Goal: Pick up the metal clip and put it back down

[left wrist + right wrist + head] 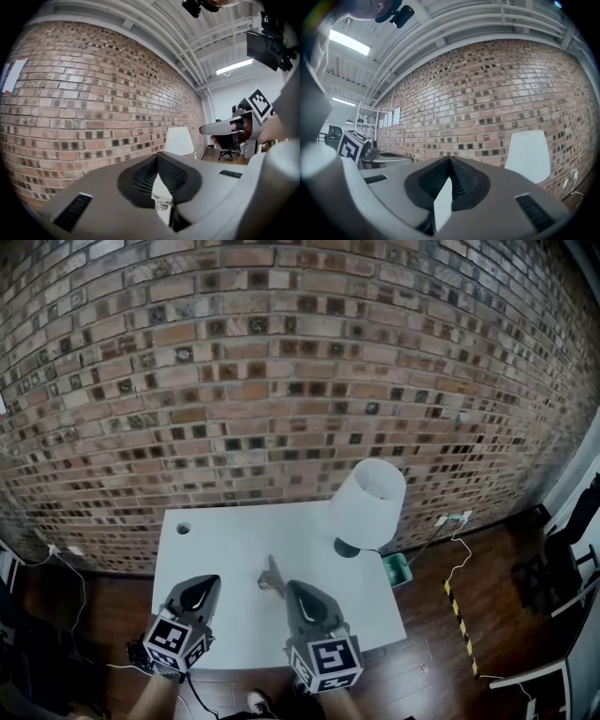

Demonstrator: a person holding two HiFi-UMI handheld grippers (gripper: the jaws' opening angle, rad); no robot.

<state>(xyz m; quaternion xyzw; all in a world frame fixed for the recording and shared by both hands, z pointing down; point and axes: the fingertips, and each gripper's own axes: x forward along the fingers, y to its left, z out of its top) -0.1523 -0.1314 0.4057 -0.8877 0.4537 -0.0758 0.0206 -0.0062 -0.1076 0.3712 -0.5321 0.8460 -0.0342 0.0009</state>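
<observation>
The metal clip (271,578) is a small dark piece lying on the white table (225,549), near its middle. Both grippers hang over the table's front edge and point level towards the brick wall. My left gripper (206,581) is shut and holds nothing, well left of the clip. The right gripper (293,586) is also shut and empty, with its tips just right of the clip. In the left gripper view the jaws (158,157) meet at their tips, and the right gripper (232,127) shows at the right. The right gripper view shows its jaws (450,159) closed, and the clip is hidden in both gripper views.
A white-shaded lamp (367,504) stands at the table's far right corner, with a round hole (183,528) at the far left. The brick wall (281,381) runs behind. A green bin (397,568), cables and a dark chair (562,559) are on the floor to the right.
</observation>
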